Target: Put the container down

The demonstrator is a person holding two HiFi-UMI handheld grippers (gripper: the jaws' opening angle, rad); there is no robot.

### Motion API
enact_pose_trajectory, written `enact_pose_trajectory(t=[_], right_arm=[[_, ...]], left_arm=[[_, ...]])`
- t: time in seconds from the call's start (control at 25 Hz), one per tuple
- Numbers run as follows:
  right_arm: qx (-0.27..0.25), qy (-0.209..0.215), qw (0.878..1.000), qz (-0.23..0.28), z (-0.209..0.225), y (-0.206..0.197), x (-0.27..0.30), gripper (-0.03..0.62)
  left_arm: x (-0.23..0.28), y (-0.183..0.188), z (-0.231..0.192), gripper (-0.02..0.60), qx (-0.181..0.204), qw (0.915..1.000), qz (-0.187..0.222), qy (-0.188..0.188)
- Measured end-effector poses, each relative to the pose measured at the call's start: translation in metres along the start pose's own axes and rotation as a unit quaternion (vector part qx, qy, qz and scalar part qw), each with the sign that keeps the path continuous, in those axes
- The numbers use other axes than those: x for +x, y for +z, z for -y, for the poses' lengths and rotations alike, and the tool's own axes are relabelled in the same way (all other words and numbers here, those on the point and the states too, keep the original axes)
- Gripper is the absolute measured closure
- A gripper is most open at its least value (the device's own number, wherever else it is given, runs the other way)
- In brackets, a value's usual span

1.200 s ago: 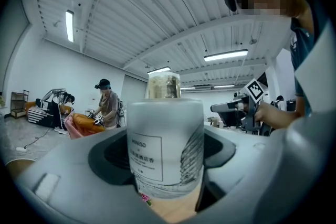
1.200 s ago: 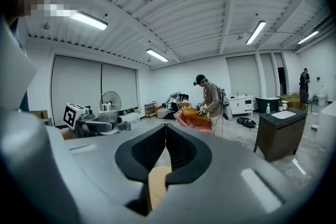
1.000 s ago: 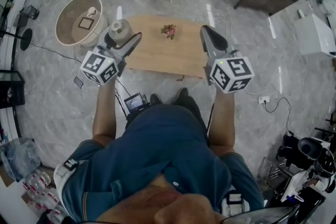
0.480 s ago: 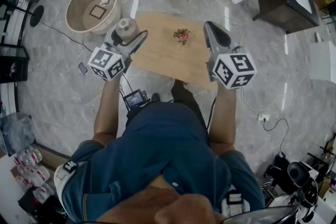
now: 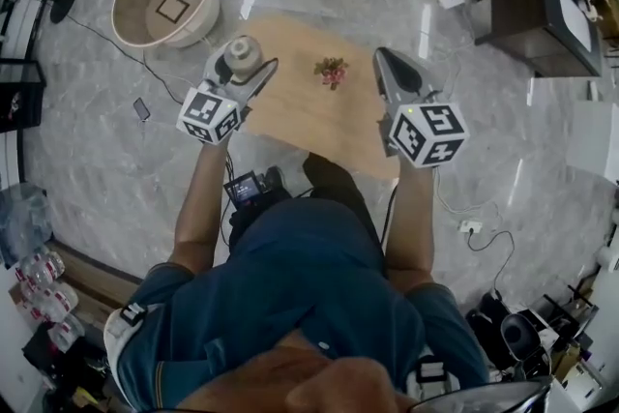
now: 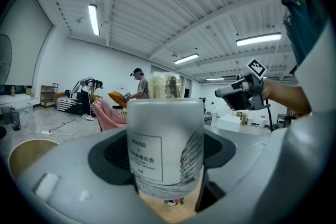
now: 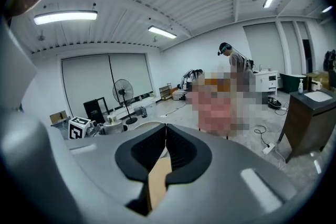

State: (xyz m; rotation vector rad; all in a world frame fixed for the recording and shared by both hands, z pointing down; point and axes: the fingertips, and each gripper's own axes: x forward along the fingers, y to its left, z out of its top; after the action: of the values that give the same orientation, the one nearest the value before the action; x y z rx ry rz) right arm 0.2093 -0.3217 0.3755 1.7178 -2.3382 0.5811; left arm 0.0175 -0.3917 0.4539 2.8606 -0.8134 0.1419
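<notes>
Head view: held container (image 5: 242, 59) (contents unkn.)

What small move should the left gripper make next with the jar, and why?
Probably lower the left gripper straight down until the jar stands on the wooden table: its jaws clamp the jar, which hangs near the table's left edge, not yet set down.

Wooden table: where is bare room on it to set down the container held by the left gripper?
The table is mostly bare: a wide patch between the small flower bunch and the near edge, and another between the bunch and the left gripper holding the container. Only the bunch itself takes up room.
</notes>
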Motion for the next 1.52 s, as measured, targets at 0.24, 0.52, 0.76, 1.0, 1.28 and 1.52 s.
enact_pose_trajectory(t=[0.24, 0.52, 0.76, 1.0, 1.28, 1.52], right_arm=[[0.009, 0.004, 0.999, -0.049, 0.026, -0.033, 0.033, 0.583], [0.021, -0.008, 0.995, -0.097, 0.059, -0.075, 0.050, 0.583], [0.035, -0.010, 0.991, -0.129, 0.073, -0.113, 0.067, 0.583], [0.046, -0.015, 0.985, -0.163, 0.086, -0.153, 0.079, 0.583], [0.058, -0.025, 0.978, -0.199, 0.104, -0.194, 0.089, 0.583], [0.069, -0.033, 0.971, -0.226, 0.119, -0.231, 0.096, 0.583]], left_arm=[[0.037, -0.055, -0.024, 0.253, -0.002, 1.0000, -0.005, 0.007], [0.076, -0.131, -0.037, 0.253, -0.010, 0.9993, -0.036, 0.005], [0.102, -0.204, -0.044, 0.253, -0.019, 0.9969, -0.076, 0.008], [0.121, -0.279, -0.049, 0.253, -0.029, 0.9916, -0.125, 0.011], [0.137, -0.357, -0.057, 0.253, -0.050, 0.9848, -0.165, 0.018], [0.150, -0.423, -0.061, 0.253, -0.057, 0.9769, -0.204, 0.027]])
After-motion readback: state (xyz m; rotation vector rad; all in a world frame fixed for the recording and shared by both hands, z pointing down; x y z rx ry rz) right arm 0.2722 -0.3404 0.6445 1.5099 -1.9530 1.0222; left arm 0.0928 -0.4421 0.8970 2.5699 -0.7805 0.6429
